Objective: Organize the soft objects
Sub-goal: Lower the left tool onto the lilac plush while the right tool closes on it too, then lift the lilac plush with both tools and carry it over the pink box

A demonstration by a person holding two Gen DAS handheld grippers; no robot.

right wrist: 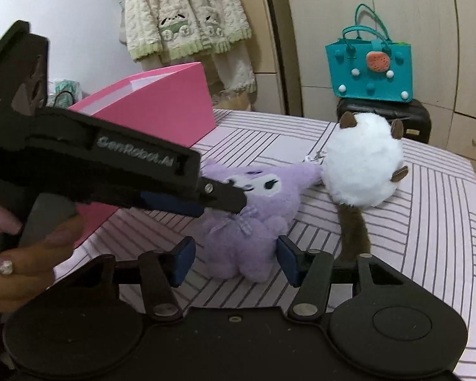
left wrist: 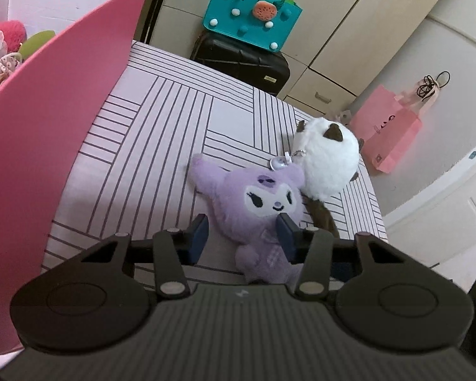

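Both grippers are bracketing the purple plush [right wrist: 247,219] near the bed's [right wrist: 428,222] edge: left gripper [left wrist: 242,233] pinching its neck, right gripper [right wrist: 234,258] spread around its legs, next requiring transfer into the pink box [left wrist: 63,120].

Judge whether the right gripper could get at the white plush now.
Probably yes. The white plush lies uncovered on the striped surface, up and right of the right gripper, whose jaws straddle the purple plush; their keychains may be linked.

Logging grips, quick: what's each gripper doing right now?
Left gripper: closed on the purple plush, at its neck.
Right gripper: open, straddling the purple plush's lower body, not pressing.
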